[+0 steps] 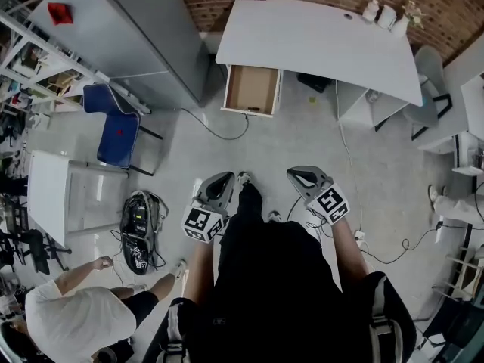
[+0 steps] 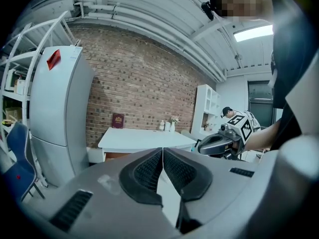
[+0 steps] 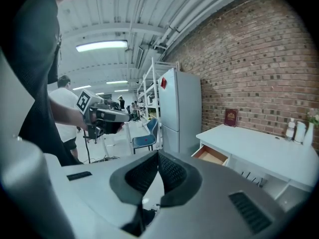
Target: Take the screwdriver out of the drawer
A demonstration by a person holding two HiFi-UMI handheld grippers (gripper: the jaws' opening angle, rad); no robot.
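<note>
Head view: approach step, nothing picked yet. The left gripper [image 1: 221, 181] and right gripper [image 1: 304, 176] were held side by side in front of the holder's body, well apart from the white curved-top desk [image 1: 318, 40]. Its light wooden drawer [image 1: 252, 89] stood pulled open. No screwdriver was visible; the drawer interior read as bare tan, too small to tell. Next move, my call: close the gap to the desk, open one gripper, and look down into the drawer for the tool. The grey concrete floor [image 1: 302, 142] had loose black cables [image 1: 219, 133], a blue chair [image 1: 117, 131], a tall grey refrigerator [image 1: 144, 36] and a person in a white shirt [image 1: 72, 308] crouched at lower left. Left gripper view: jaws were together, nothing between them, with a red brick wall [image 2: 139, 83] behind the desk. Right gripper view: jaws were pressed together too, empty; the drawer opened toward the room, and a white shelving rack [image 3: 149, 91] stood beyond the refrigerator.
</note>
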